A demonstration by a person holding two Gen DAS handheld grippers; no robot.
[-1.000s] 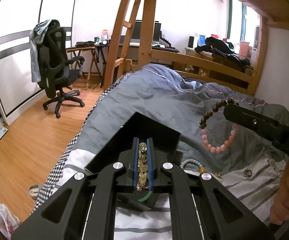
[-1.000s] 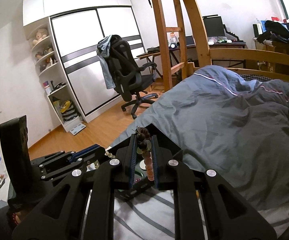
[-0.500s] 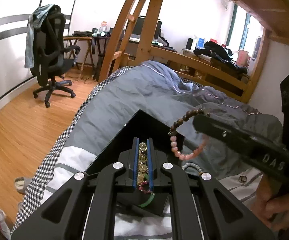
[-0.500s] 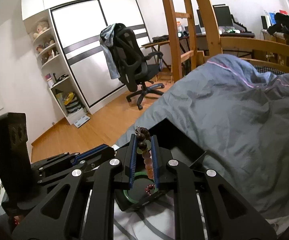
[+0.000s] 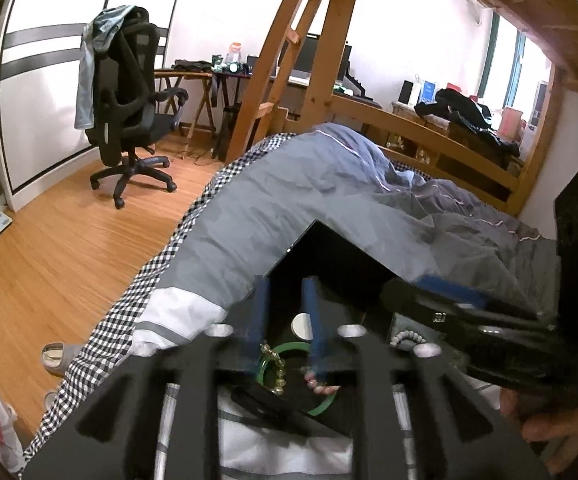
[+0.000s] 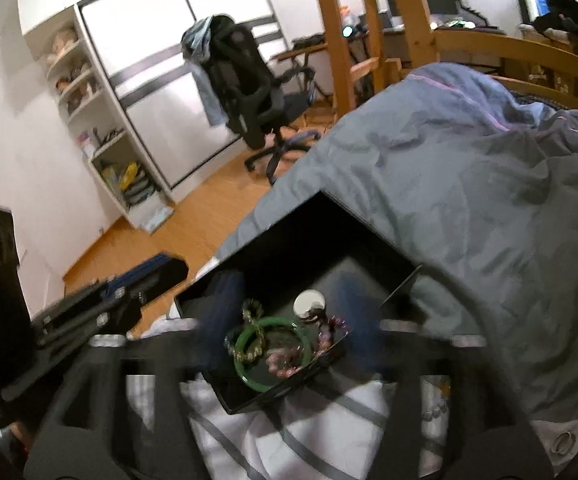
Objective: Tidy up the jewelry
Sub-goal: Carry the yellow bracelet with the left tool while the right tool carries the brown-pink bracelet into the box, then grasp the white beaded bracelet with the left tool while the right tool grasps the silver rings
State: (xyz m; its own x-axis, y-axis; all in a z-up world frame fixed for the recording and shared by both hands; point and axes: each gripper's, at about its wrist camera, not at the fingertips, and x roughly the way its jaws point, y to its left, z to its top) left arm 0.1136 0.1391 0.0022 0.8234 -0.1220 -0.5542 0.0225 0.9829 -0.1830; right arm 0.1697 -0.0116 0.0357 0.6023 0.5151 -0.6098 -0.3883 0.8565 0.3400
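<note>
A black jewelry box (image 6: pixel 321 232) with its lid up lies on the bed. In it are a green bangle (image 6: pixel 249 372), a gold bead bracelet (image 6: pixel 251 334), a pink and brown bead bracelet (image 6: pixel 289 360) and a small round white piece (image 6: pixel 309 302). My left gripper (image 5: pixel 287 320) is open above the box; the gold bracelet (image 5: pixel 275 372) and the green bangle (image 5: pixel 323 406) lie below it. My right gripper (image 6: pixel 289 292) is open and blurred over the box. A white bead bracelet (image 5: pixel 407 336) lies on the sheet to the right of the box.
The bed has a grey duvet (image 5: pixel 329 200) and a white striped sheet (image 6: pixel 329 432). A small ring (image 6: pixel 565 438) lies on the sheet at the right. A black office chair (image 5: pixel 129 112), wooden ladder (image 5: pixel 289 48) and shelves (image 6: pixel 101 132) stand beyond the bed.
Both grippers have opened over the box. The gold bracelet has dropped from the left gripper and the pink and brown bracelet from the right one; both now lie in the box.
</note>
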